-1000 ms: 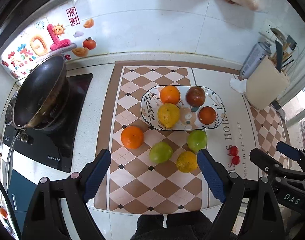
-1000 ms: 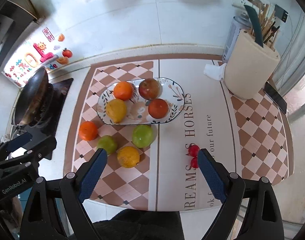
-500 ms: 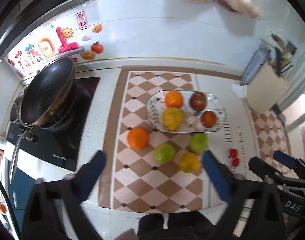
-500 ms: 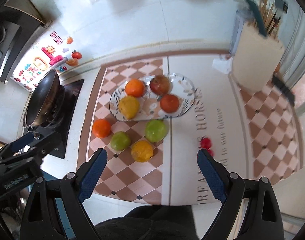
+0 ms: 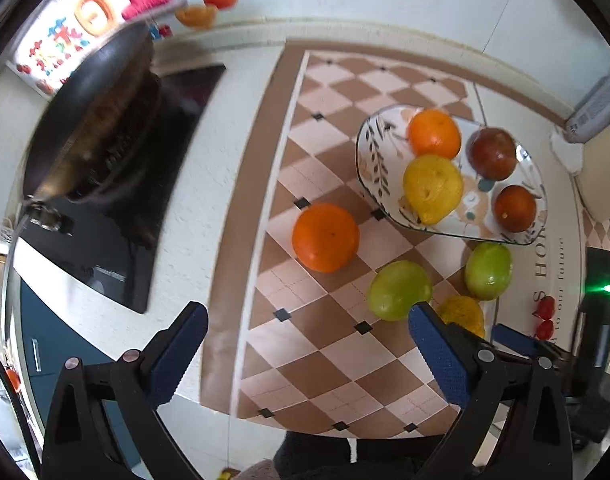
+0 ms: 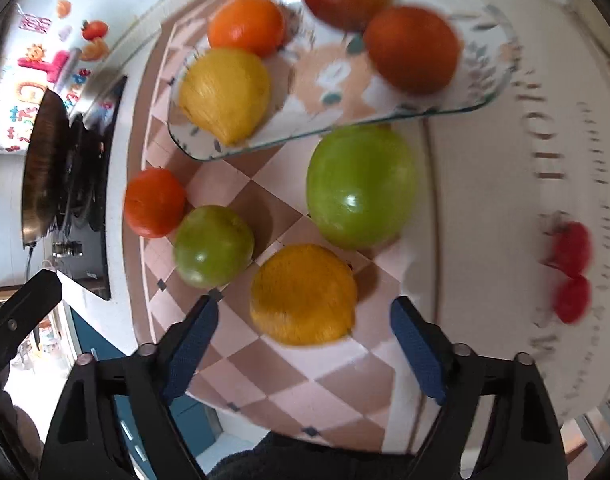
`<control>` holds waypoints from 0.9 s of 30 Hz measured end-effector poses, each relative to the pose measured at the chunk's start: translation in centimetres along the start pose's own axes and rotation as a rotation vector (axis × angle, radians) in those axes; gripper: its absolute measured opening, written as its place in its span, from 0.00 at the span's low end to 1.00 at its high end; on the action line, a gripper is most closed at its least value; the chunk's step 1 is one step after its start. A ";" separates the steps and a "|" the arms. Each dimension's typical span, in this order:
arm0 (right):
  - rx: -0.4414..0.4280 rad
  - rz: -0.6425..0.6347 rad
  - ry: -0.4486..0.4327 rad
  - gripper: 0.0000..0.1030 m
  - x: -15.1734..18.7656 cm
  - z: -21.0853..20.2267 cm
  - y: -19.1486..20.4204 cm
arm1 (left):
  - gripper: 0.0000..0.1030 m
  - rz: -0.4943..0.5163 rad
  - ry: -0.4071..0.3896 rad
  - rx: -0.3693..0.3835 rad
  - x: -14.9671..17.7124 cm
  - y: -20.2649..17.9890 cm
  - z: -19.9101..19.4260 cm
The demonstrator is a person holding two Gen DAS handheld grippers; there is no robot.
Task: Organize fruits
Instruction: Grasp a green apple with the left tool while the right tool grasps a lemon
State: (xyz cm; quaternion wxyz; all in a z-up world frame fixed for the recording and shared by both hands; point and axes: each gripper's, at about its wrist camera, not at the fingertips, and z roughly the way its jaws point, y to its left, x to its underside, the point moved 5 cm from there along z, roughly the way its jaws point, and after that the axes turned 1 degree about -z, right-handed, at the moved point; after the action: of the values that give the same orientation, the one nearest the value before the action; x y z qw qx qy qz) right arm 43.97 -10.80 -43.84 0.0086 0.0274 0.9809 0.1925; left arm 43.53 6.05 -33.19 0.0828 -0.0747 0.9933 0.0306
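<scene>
Risk: right gripper (image 6: 303, 334), jaws apart, nears the yellow-orange fruit (image 6: 303, 294); an off-centre squeeze could roll it into 2 green fruits.

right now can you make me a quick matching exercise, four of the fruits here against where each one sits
Fruits:
1. yellow lemon
2. loose orange
3. yellow-orange citrus
4. red cherries

Places:
A. on the mat's lettering, right of the other fruit
B. on the patterned plate
C. just ahead of the open right gripper
D. on the checked mat, left of the plate

Pairs: 1-B, 2-D, 3-C, 4-A
</scene>
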 end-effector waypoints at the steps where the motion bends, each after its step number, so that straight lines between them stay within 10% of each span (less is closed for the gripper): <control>1: -0.006 -0.001 0.009 0.73 -0.2 0.7 0.0 | 1.00 -0.006 0.017 0.001 -0.1 -0.2 0.6; 4: 0.012 -0.053 -0.011 0.59 -0.3 1.5 0.4 | 1.00 -0.001 0.055 0.016 -0.5 -1.0 2.0; 18: 0.117 -0.013 0.003 0.59 0.8 -1.7 -6.1 | 1.00 0.289 0.205 -0.006 -0.8 -8.4 9.4; 22: 0.100 0.019 0.000 0.60 0.8 -1.4 -6.9 | 0.99 0.333 0.141 -0.028 -0.9 -9.4 8.8; 27: 0.097 0.023 0.001 0.60 1.2 -1.3 -7.3 | 0.63 0.351 0.109 -0.012 -0.6 -10.1 7.5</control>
State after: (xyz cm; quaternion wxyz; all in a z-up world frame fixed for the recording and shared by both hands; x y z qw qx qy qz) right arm 42.35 -18.02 -45.37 0.0045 0.0389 0.9887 0.1446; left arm 46.87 -3.24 -40.95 0.0217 0.0978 0.9939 0.0467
